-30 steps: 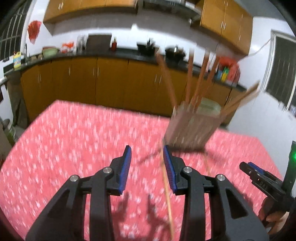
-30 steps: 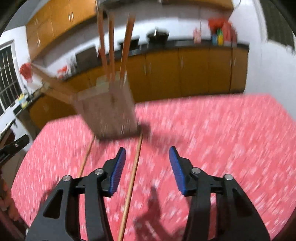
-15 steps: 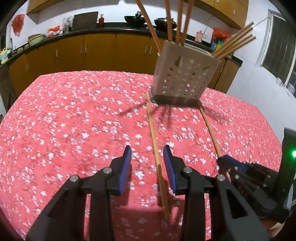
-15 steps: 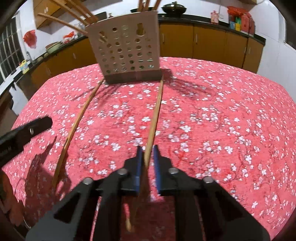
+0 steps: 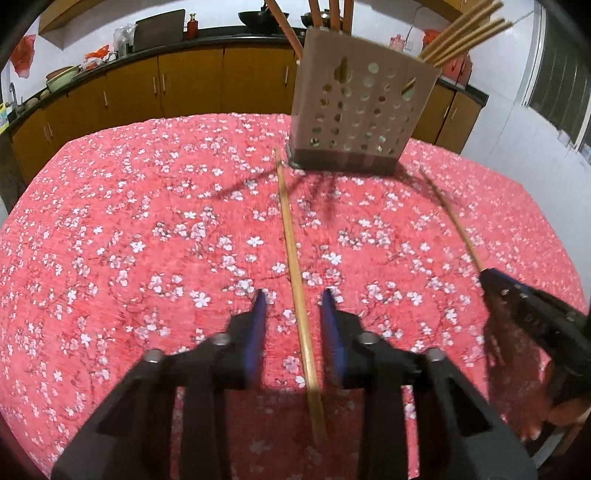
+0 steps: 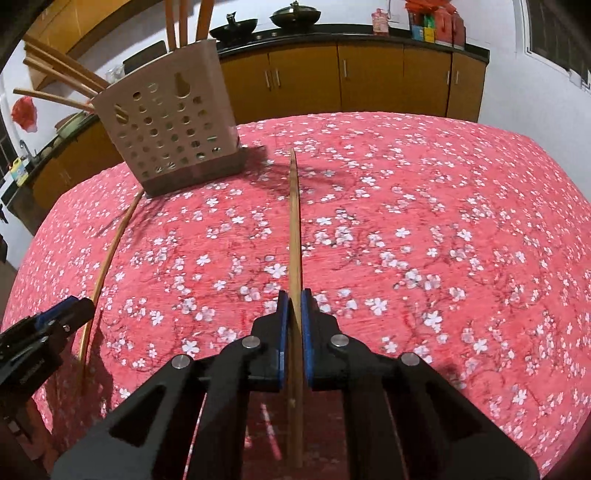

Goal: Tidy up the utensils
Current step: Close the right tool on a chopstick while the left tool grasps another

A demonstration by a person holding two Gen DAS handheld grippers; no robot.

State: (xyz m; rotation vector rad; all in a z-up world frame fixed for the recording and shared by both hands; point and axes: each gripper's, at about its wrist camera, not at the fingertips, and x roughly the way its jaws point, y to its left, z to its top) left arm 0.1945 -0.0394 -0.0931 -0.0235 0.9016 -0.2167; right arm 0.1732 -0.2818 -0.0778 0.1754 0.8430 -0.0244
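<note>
Chopsticks (image 5: 461,33) are already standing in the holder (image 5: 358,110). Right gripper (image 6: 291,310) is clamping one chopstick (image 6: 294,221); left gripper (image 5: 291,317) is closing around another (image 5: 291,251), neither lifted off the desk (image 5: 110,221).

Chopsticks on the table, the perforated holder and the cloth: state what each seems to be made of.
Chopsticks: probably bamboo or wood, tan, matte, thin and straight.
Holder: likely plastic, beige and smooth, with evenly punched round holes and a darker base.
Cloth: looks like printed fabric, red with white blossoms, matte; the weave is too fine to tell.
</note>
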